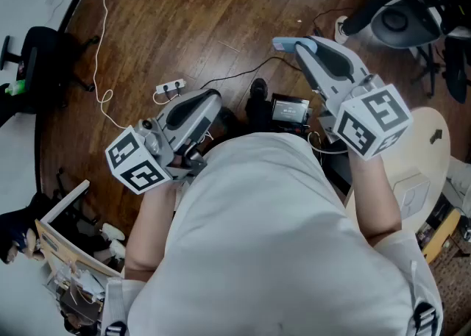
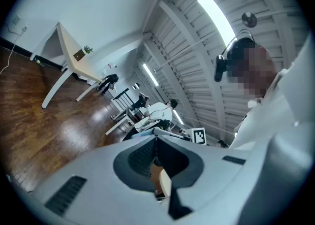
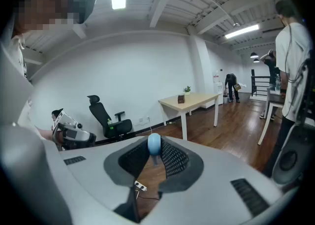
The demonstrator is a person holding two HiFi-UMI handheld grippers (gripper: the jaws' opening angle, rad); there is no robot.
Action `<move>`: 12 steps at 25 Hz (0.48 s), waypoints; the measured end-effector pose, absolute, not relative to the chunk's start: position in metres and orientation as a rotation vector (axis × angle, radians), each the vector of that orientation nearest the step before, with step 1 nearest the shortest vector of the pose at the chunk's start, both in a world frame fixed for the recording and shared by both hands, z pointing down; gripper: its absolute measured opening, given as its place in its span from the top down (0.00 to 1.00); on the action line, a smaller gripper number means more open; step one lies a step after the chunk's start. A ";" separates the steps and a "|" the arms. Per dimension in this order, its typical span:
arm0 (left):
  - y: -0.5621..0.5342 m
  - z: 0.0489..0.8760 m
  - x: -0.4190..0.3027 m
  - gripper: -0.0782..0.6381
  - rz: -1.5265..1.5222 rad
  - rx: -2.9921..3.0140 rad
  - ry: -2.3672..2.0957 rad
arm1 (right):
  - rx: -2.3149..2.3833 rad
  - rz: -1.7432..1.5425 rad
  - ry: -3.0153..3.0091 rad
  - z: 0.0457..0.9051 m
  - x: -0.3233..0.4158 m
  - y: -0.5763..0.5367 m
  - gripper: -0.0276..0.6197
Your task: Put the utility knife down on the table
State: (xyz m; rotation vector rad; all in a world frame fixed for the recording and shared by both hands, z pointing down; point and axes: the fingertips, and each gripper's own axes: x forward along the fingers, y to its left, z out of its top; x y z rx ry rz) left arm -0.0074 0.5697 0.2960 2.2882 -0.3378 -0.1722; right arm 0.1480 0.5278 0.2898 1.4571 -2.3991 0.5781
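A utility knife with a light blue handle point(image 1: 282, 44) sticks out of the tip of my right gripper point(image 1: 296, 45), which is shut on it, held up over the wooden floor. In the right gripper view the knife's rounded blue end point(image 3: 154, 142) sits pinched between the ribbed pads of that gripper point(image 3: 155, 152). My left gripper point(image 1: 214, 96) hangs lower at the left, close to the person's body. In the left gripper view its jaws meet at the tip point(image 2: 156, 136) with nothing between them. The knife's blade is hidden.
A round pale table point(image 1: 436, 152) stands at the right, beside the person. On the wooden floor lie a white power strip point(image 1: 169, 88) with its cable and a black device point(image 1: 290, 110). Office chairs stand at the left point(image 1: 37, 59) and top right point(image 1: 408, 18). A wooden desk point(image 3: 189, 101) stands farther off.
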 end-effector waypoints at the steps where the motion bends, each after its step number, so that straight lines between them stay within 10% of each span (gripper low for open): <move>1: 0.570 0.296 -0.007 0.89 -0.173 2.288 -0.339 | 1.455 0.577 -2.398 0.289 0.148 0.529 0.85; 12: 0.577 0.306 -0.001 0.89 -0.187 2.237 -0.312 | 1.452 0.592 -2.352 0.292 0.153 0.545 0.85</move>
